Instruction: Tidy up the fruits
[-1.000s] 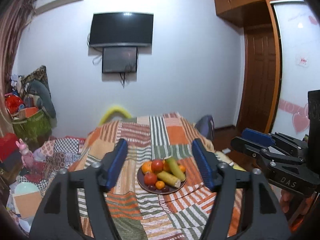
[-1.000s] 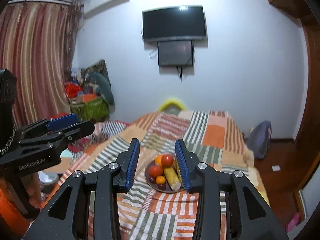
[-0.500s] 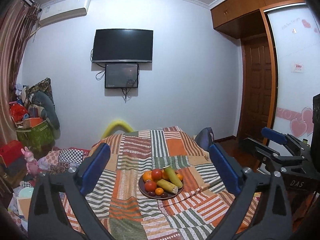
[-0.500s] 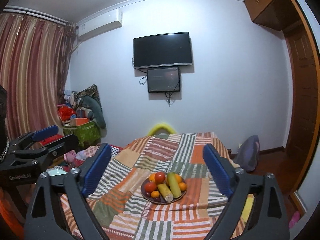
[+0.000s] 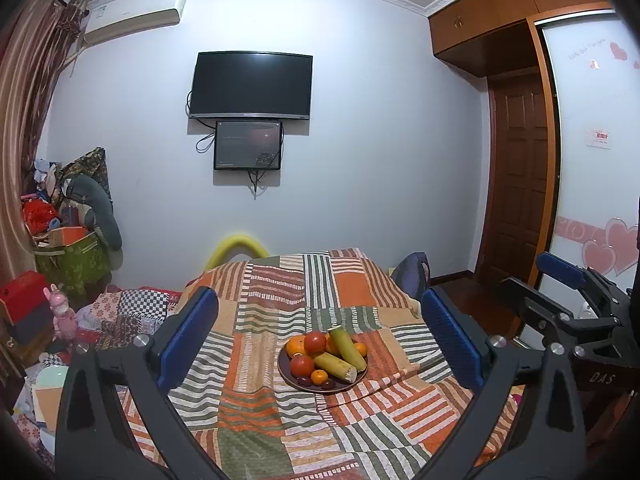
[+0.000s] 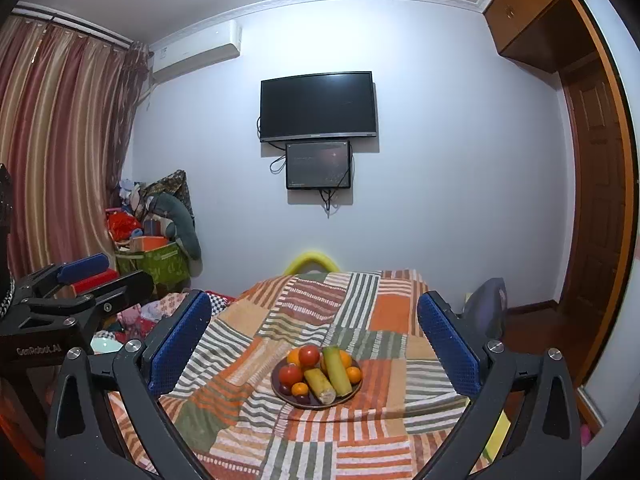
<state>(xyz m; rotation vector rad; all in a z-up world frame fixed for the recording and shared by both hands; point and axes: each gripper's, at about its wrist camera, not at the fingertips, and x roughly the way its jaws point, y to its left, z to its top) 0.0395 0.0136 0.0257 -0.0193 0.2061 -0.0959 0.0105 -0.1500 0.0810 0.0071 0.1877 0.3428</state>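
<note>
A dark round plate [image 5: 296, 383] [image 6: 280, 394] sits on a striped patchwork cloth [image 5: 280, 420] [image 6: 360, 432] over a table. It holds two red tomatoes [image 5: 315, 341] [image 6: 309, 355], oranges [image 5: 297, 346] [image 6: 353, 374], two corn cobs [image 5: 346, 347] [image 6: 336, 372] and dark plums [image 5: 304, 381]. My left gripper [image 5: 320, 336] is open and empty, held back from the plate. My right gripper [image 6: 314, 334] is open and empty, also short of the plate. Each gripper shows at the side of the other's view: the right one in the left wrist view [image 5: 568, 296], the left one in the right wrist view [image 6: 92, 284].
A TV [image 5: 250, 85] and a small screen hang on the far wall. Piled bags and toys [image 5: 68, 232] fill the left side by the curtain [image 6: 52, 152]. A wooden door [image 5: 516, 176] and wardrobe stand right. A yellow foam arch [image 5: 238, 245] rises behind the table.
Both grippers have opened wide from a narrower gap. Both cameras have tilted up and drawn back, so the plate sits lower and more of the wall and ceiling shows.
</note>
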